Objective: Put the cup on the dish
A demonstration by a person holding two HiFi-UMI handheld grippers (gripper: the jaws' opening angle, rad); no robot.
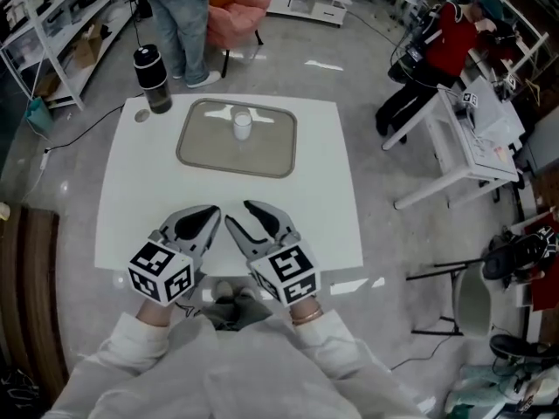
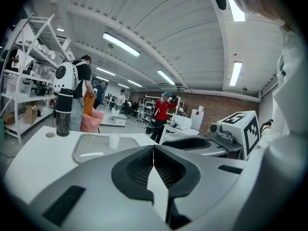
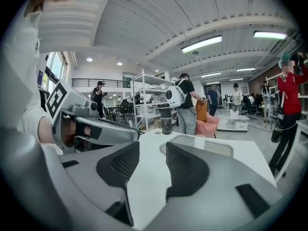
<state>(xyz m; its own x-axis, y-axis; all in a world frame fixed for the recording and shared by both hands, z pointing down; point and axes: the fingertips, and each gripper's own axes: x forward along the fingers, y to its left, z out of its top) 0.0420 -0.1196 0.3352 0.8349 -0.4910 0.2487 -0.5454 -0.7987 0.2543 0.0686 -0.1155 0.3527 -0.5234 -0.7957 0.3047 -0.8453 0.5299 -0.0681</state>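
**Cup stands on the dish, both claws back at the near edge**

The dish (image 1: pixel 203 151), a shallow grey-beige rectangle with rounded corners, lies straight ahead of both claws and well apart from them. The only thing in it is the cup (image 1: pixel 242 125), upright a little past the dish's middle. Whether the cup has anything in it I cannot tell from here.

The cup is small, pale and plain-sided, and looks whitish against the dish.

The left claw (image 1: pixel 210 212) has its jaws closed tip to tip with nothing between them. The right claw (image 1: pixel 238 212), just beside it, has its jaws parted and only bare tabletop shows in the gap.

Ahead and to the left of the left claw, a dark bottle (image 1: pixel 152 78) with a black cap stands near the far corner of the white square table (image 1: pixel 148 190). The floor is grey concrete. Beyond the table there is metal shelving (image 1: pixel 52 24) on the left and a pink chair (image 1: pixel 236 11), with someone standing by it. A person in red (image 1: pixel 450 37) sits far off to the right of the right claw, by a white desk (image 1: pixel 463 147)
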